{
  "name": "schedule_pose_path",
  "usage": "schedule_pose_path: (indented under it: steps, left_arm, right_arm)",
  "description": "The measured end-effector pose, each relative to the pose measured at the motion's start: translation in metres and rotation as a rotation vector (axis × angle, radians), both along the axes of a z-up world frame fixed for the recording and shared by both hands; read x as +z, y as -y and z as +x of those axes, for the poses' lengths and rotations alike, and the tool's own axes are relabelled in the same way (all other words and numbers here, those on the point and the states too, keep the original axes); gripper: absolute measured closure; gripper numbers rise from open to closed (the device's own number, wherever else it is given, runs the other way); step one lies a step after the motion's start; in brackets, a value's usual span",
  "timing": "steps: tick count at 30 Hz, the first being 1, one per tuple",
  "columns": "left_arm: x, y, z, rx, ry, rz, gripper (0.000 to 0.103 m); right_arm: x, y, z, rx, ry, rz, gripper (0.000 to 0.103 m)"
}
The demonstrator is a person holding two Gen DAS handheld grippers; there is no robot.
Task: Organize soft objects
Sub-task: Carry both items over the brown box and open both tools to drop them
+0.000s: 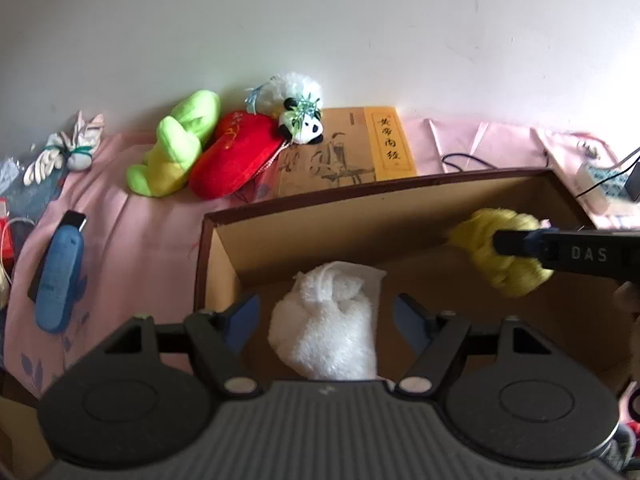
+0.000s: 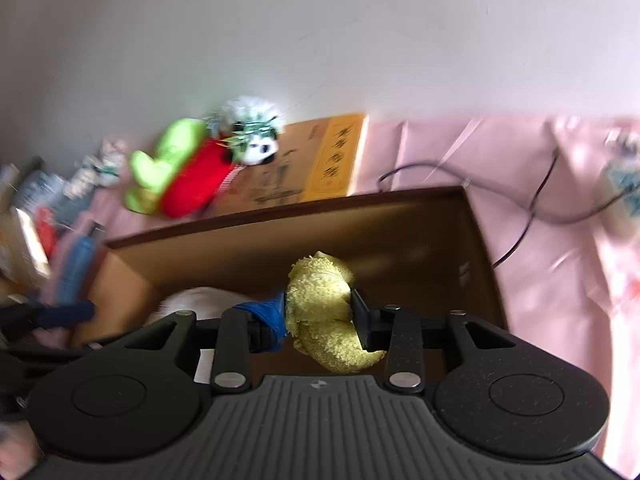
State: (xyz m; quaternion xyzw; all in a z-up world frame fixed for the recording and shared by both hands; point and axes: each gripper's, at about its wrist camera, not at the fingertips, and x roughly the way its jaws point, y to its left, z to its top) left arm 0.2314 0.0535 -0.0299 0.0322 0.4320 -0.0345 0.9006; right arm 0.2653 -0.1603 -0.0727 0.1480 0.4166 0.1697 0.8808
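A brown cardboard box [image 1: 360,200] stands open on the pink cloth. A white towel bundle [image 1: 328,328] lies on the box floor between the fingers of my left gripper [image 1: 326,316]. That gripper is open, with a gap showing on both sides of the bundle. At the right of the box, my right gripper [image 2: 318,316] is shut on a yellow towel bundle [image 2: 320,300], which its pads touch on both sides. One of its fingers [image 1: 520,242] crosses the yellow bundle [image 1: 508,264] in the left wrist view.
Behind the box lie a green plush [image 1: 176,148], a red plush [image 1: 236,156], a panda toy [image 1: 302,124] and a yellow book [image 1: 348,148]. A blue object [image 1: 60,276] and a knotted white cloth [image 1: 68,152] lie left. Black cables [image 2: 532,204] run at the right.
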Motion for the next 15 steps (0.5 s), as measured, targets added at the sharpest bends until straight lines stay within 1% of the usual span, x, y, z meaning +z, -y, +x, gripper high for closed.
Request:
schedule_pose_path:
  steps: [1, 2, 3, 4, 6, 10, 13, 15]
  left_arm:
    - [0.003, 0.000, -0.003, 0.003, 0.005, -0.014, 0.027]
    - [0.005, 0.000, -0.007, 0.008, 0.008, -0.023, 0.027]
    - [0.008, 0.000, -0.011, 0.014, 0.008, -0.026, 0.027]
    - [0.010, 0.000, -0.015, 0.020, 0.009, -0.025, 0.027]
    - [0.015, 0.000, -0.023, 0.030, 0.011, -0.026, 0.027]
    - [0.027, 0.000, -0.042, 0.052, 0.030, -0.025, 0.027]
    - [0.035, 0.006, -0.058, 0.063, 0.058, 0.024, 0.026]
    - [0.038, 0.010, -0.068, 0.068, 0.064, 0.044, 0.026]
  right_arm:
    - [-0.002, 0.002, 0.002, -0.005, -0.031, 0.015, 0.083]
    - [-0.002, 0.001, 0.001, -0.026, -0.029, -0.035, 0.083]
    - [0.000, 0.001, -0.004, -0.049, 0.007, -0.068, 0.083]
    - [0.002, 0.005, -0.007, -0.061, 0.027, -0.047, 0.083]
    - [0.004, 0.014, -0.009, -0.067, 0.001, 0.041, 0.083]
    - [0.018, 0.018, -0.024, -0.073, 0.061, 0.034, 0.083]
    - [0.030, 0.023, -0.039, -0.071, 0.083, 0.080, 0.083]
    - [0.037, 0.022, -0.051, -0.063, 0.105, 0.090, 0.083]
